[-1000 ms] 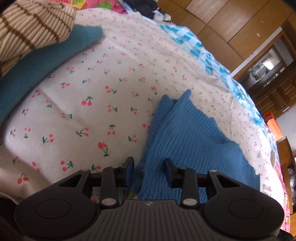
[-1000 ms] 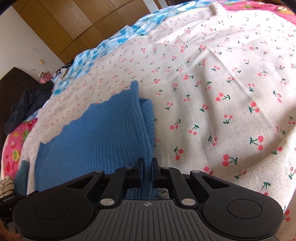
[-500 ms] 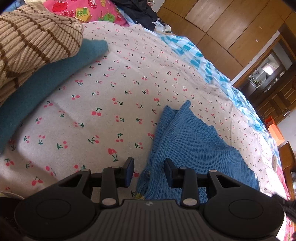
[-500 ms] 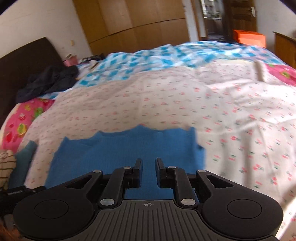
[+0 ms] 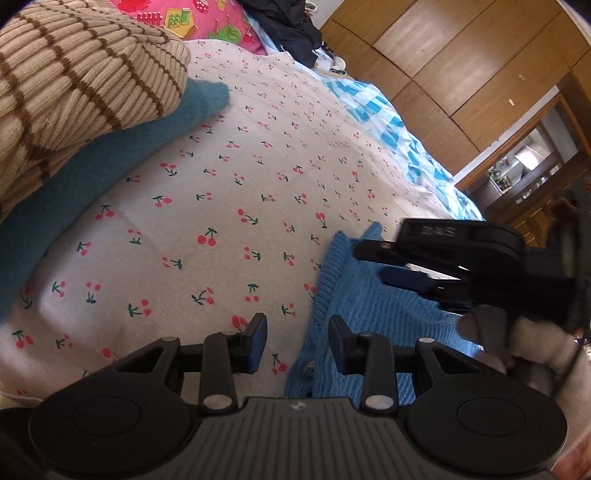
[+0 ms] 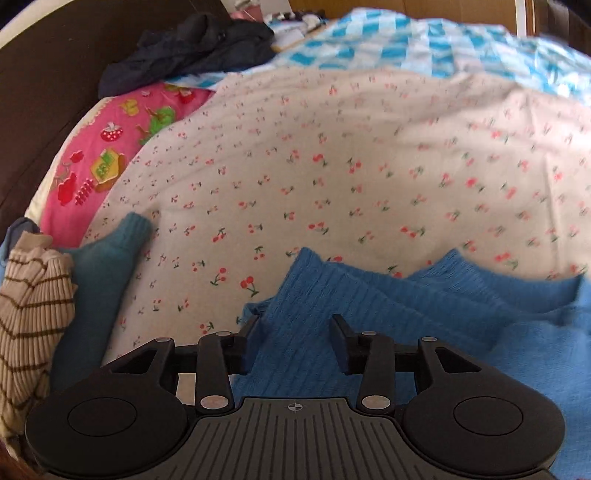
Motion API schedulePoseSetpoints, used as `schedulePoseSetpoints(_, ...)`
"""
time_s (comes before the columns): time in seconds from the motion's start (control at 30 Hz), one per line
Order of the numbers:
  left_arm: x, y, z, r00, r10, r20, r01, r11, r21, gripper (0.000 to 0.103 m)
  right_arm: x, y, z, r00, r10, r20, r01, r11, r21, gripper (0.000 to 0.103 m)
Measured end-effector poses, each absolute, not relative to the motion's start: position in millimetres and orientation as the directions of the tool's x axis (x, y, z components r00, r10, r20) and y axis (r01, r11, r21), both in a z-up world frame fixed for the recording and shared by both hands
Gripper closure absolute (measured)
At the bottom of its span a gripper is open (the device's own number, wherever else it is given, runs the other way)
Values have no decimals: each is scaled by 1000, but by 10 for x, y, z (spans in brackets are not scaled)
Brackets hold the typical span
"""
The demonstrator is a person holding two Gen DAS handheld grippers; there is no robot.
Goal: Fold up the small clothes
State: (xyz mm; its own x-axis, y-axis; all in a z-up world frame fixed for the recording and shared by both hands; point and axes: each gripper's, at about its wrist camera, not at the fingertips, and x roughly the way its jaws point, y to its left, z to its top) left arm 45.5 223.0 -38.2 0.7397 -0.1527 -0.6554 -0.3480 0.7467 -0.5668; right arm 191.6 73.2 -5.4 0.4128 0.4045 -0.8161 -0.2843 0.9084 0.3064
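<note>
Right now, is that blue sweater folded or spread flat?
Partly folded: the blue sweater shows overlapping layers on the bedspread.

The left wrist camera sits just behind the left gripper point(image 5: 297, 343) and looks down along its fingers at the bed, very near. The striped sweater point(image 5: 74, 85) is at 10 o'clock, the wooden wardrobe point(image 5: 461, 62) at 1 o'clock, and the right gripper point(image 5: 380, 260) at 3 o'clock.

The right wrist camera sits just behind the right gripper point(image 6: 291, 343) and looks down at the bed, very near too. The striped sweater point(image 6: 33, 314) is at 9 o'clock.

Both views show the blue sweater point(image 5: 373, 310) point(image 6: 369, 314), the cherry sheet point(image 5: 229, 206) point(image 6: 332, 177) and the pink pillow point(image 5: 207, 22) point(image 6: 107, 155).
</note>
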Motion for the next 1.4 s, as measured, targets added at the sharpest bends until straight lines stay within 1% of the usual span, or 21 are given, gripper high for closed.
schedulePoseSetpoints(0.03, 453, 2230, -375, 742, -156, -652, -343, 747, -569, 63, 1919, 740, -63, 413, 400, -818, -274, 911, 307, 95)
schedulePoseSetpoints(0.1, 436, 2238, -356, 750, -158, -643, -335, 746, -575, 63, 1881, 746, -18, 417, 421, -805, -271, 903, 333, 96)
schedulePoseSetpoints(0.27, 408, 2282, -336, 763, -159, -626, -330, 737, -590, 62, 1748, 943, 230, 441, 507, -740, -349, 857, 379, 97)
schedulePoseSetpoints(0.33, 415, 2281, -342, 758, -164, -631, -331, 737, -589, 62, 1800, 1042, 153, 426, 493, -758, -359, 862, 359, 97)
schedulePoseSetpoints(0.4, 437, 2264, -354, 746, -168, -645, -332, 745, -578, 62, 1889, 1120, -23, 398, 447, -801, -359, 879, 313, 92)
schedulePoseSetpoints(0.47, 481, 2224, -381, 722, -171, -671, -335, 761, -555, 62, 1920, 1080, -122, 371, 439, -818, -336, 885, 323, 92)
schedulePoseSetpoints(0.53, 528, 2173, -420, 690, -177, -702, -335, 782, -526, 62, 1874, 983, -45, 390, 465, -795, -331, 876, 350, 91)
schedulePoseSetpoints(0.57, 532, 2146, -424, 685, -170, -708, -332, 793, -511, 62, 1843, 923, 20, 406, 475, -781, -333, 873, 357, 88)
schedulePoseSetpoints(0.67, 537, 2085, -417, 681, -150, -716, -322, 818, -477, 61, 1789, 662, 249, 464, 489, -739, -335, 869, 364, 85)
schedulePoseSetpoints(0.73, 526, 2089, -417, 684, -147, -715, -324, 816, -478, 61, 1759, 449, 353, 518, 448, -729, -321, 892, 320, 85)
schedulePoseSetpoints(0.8, 516, 2111, -419, 686, -142, -714, -334, 810, -482, 61, 1735, 219, 399, 585, 352, -730, -289, 932, 218, 84)
schedulePoseSetpoints(0.83, 512, 2119, -418, 687, -138, -713, -338, 808, -482, 61, 1737, 118, 395, 600, 317, -735, -277, 944, 181, 82)
schedulePoseSetpoints(0.93, 514, 2106, -415, 686, -128, -716, -340, 813, -472, 61, 1730, -161, 327, 617, 230, -752, -228, 968, 110, 82)
schedulePoseSetpoints(1.07, 518, 2071, -402, 686, -109, -720, -341, 825, -450, 61, 1712, -420, 159, 601, 186, -777, -194, 977, 84, 82)
schedulePoseSetpoints(1.2, 537, 2073, -405, 688, -105, -718, -345, 823, -451, 61, 1677, -377, 46, 591, 197, -782, -255, 966, 50, 81)
schedulePoseSetpoints(1.23, 533, 2073, -405, 689, -104, -717, -347, 821, -453, 61, 1674, -316, 37, 586, 209, -783, -286, 957, 42, 80)
schedulePoseSetpoints(1.27, 543, 2075, -408, 691, -103, -716, -349, 820, -455, 61, 1682, -263, 26, 578, 221, -785, -311, 950, 38, 71)
schedulePoseSetpoints(1.33, 541, 2079, -411, 692, -100, -715, -353, 817, -456, 60, 1709, -152, -4, 570, 222, -791, -337, 941, 22, 62)
schedulePoseSetpoints(1.4, 537, 2078, -411, 694, -96, -714, -355, 817, -455, 60, 1736, -76, -30, 562, 229, -795, -345, 938, 26, 60)
